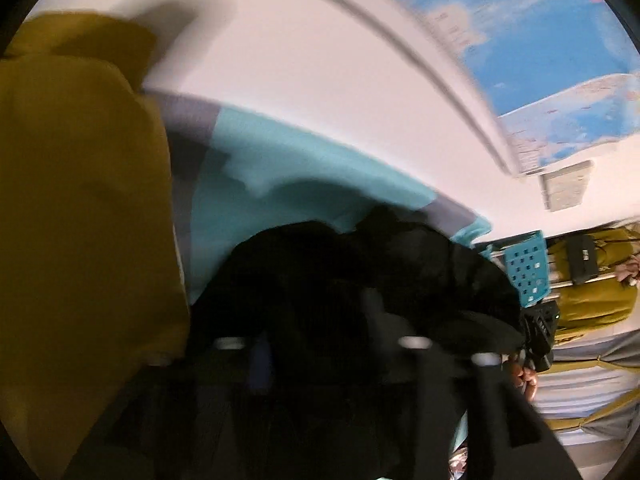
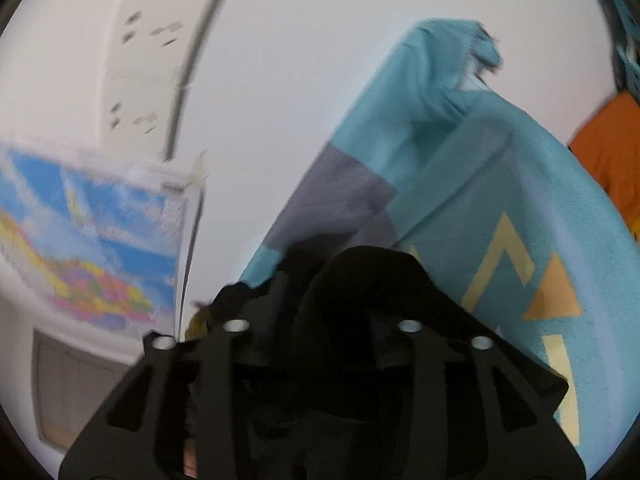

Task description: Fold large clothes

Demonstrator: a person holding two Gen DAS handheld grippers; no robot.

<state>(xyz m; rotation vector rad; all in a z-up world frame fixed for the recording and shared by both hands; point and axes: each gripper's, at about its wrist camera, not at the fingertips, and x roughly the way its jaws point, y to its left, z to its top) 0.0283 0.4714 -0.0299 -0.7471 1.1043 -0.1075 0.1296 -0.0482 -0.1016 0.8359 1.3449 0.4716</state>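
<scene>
A black garment [image 1: 400, 264] lies bunched on a teal and grey blanket [image 1: 280, 160]. My left gripper [image 1: 320, 336] hangs just over it with its jaws apart, and dark cloth fills the gap between them without being pinched. In the right wrist view the same black garment [image 2: 360, 272] heaps up between the fingers of my right gripper [image 2: 322, 320], whose jaws also stand apart. The teal blanket [image 2: 460, 160], with yellow and orange shapes, spreads behind it. Both views are blurred. A hand [image 1: 524, 380] holds the other gripper at the right edge of the left wrist view.
A mustard-yellow cloth [image 1: 80, 200] fills the left of the left wrist view. A teal perforated basket [image 1: 526, 272] stands at the right. A coloured map poster [image 2: 100, 240] hangs on the white wall. An orange cloth [image 2: 612, 168] lies at the far right.
</scene>
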